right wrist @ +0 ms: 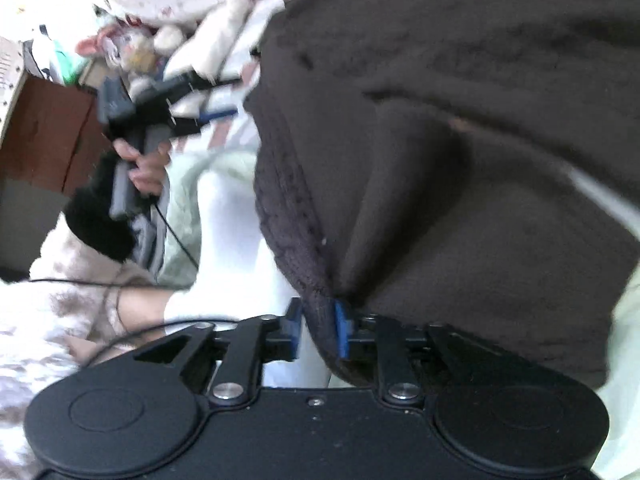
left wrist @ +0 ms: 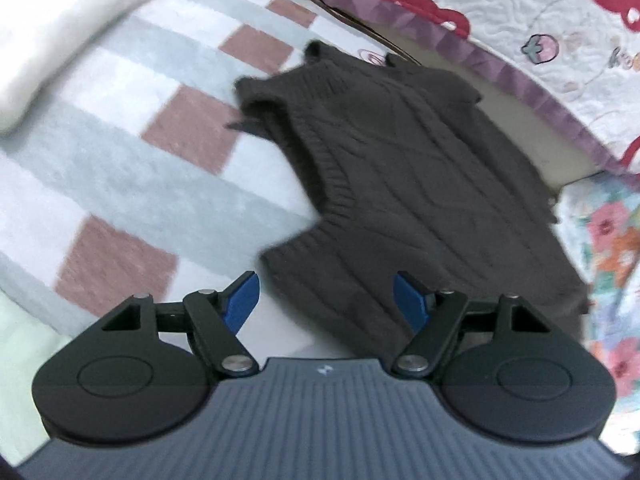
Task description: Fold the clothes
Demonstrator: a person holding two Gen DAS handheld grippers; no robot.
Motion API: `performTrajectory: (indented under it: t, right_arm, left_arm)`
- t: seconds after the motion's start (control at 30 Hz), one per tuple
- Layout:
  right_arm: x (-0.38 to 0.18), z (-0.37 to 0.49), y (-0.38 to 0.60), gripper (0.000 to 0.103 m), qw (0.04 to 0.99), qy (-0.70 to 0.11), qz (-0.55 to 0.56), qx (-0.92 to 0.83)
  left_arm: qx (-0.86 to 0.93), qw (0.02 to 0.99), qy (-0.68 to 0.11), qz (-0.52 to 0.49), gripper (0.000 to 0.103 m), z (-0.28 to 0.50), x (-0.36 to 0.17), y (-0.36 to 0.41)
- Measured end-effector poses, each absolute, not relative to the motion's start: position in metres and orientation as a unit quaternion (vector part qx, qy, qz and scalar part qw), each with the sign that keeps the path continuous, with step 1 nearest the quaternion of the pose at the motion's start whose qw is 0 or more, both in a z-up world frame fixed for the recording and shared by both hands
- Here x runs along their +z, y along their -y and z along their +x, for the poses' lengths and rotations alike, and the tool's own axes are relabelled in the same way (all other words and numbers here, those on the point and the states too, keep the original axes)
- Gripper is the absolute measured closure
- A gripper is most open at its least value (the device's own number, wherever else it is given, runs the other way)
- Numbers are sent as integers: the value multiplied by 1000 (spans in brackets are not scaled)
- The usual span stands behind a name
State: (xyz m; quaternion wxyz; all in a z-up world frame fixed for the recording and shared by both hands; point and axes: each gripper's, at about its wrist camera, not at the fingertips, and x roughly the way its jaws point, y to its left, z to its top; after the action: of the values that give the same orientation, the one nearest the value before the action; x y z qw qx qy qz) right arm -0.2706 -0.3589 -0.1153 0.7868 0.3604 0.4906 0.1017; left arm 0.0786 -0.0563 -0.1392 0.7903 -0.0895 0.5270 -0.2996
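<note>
pinching one dark knit sweater (right wrist: pixel 460 140) hem, right gripper (right wrist: pixel 318 326), left gripper (left wrist: pixel 324 300) wide open, empty, two grippers

sweater (left wrist: pixel 420 184) on blanket (left wrist: pixel 132 168) — quilt (left wrist: pixel 532 12) behind

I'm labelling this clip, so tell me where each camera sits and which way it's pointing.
Left wrist: on the left tongs, looking down along open blue pads at a dark knit sweater on a checked blanket; no body shows.
Right wrist: on the right tongs, pads pinching the sweater's edge; a hand holding the left tongs shows.
Shared: the sweater.
</note>
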Motion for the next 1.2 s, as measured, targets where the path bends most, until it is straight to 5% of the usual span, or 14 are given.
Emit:
performTrajectory:
  t: [0.17,0.37,0.57,0.63,0.7,0.9,0.93,0.97,1.0,1.13,1.17,1.2]
  right_arm:
    - [-90,-321,404,52,832,-398,386,-14]
    - [-120,-374,462,51,792,-385,338,-333]
    - [-148,-411,486,51,746,-320,397,-428]
    - [-151,-413,487,49,750,-308,402,-426]
    - [-156,-406,490,43,753,-300,405,-423]
    - [-175,-397,500,36,742,-248,397,-481]
    - [-176,-394,500,40,745,-244,385,-487]
    - [-177,-388,499,51,757,-247,367,-481]
    - [-176,-381,498,85,775,-261,348,-459]
    - [-156,-360,485,89,833,-298,252,-393]
    - [-147,-363,484,90,835,-291,244,-399]
    - [-137,-367,484,91,836,-280,239,-407]
  left_arm:
    - [-317,789,-520,-80,28,104,-143,74]
    - [-331,768,-538,-105,28,124,-156,94]
    - [-342,781,-518,-65,29,120,-158,115]
    - [-367,768,-521,-59,62,118,-158,119]
    - [-375,765,-521,-51,83,114,-158,120]
    - [-365,770,-520,-57,75,108,-158,113]
    - [-359,767,-528,-69,63,110,-161,111]
    - [-357,762,-534,-81,62,113,-164,109]
    - [-363,758,-535,-94,58,116,-166,108]
    - [-386,737,-543,-112,29,125,-168,112]
    - [-389,736,-543,-107,29,125,-167,117]
    - [-390,739,-542,-94,38,123,-166,122]
